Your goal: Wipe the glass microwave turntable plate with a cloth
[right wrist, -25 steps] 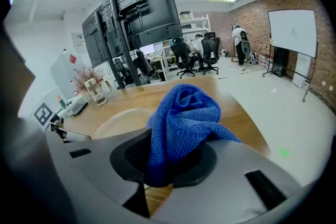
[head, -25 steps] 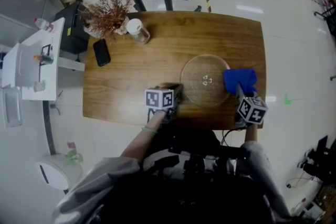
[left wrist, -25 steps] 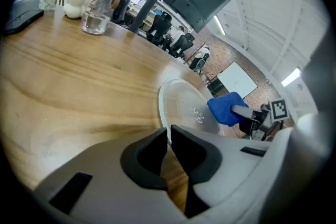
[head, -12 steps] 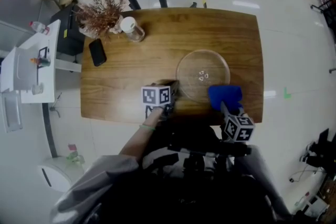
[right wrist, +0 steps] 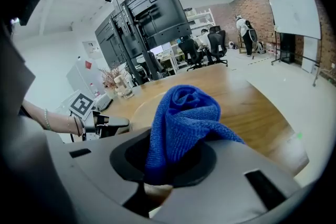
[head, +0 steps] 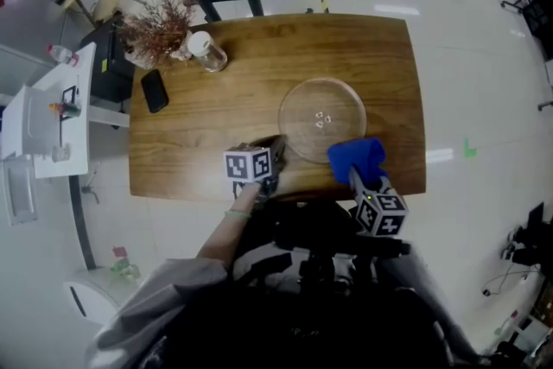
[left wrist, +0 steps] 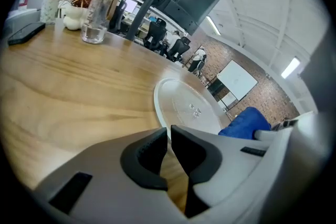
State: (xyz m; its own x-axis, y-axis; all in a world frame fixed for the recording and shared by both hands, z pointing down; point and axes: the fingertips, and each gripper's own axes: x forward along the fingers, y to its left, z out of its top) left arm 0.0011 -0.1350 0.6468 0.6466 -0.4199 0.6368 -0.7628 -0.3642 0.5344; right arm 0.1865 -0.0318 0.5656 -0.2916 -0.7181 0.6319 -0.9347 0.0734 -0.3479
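The right tongs (right wrist: 168,162) have swung the blue cloth (right wrist: 184,113) from the right side of the glass turntable plate (head: 321,118) round to its near-right rim. The plate itself lies where it was, flat on the wooden worktop (head: 216,91). I read that as a wiping stroke along the edge, with most of the plate's face yet to be covered. These tongs are clamped on the cloth, a nubbly microfibre bunched into a soft roll that stands up above the jaws. The left tongs (left wrist: 168,134) remain at the plate's near-left rim, jaws drawn to a thin slit that seems to pinch the glass edge and steady it. The plate is a clear, shallow disc with three small raised nubs at its centre, and the wood grain shows through it.
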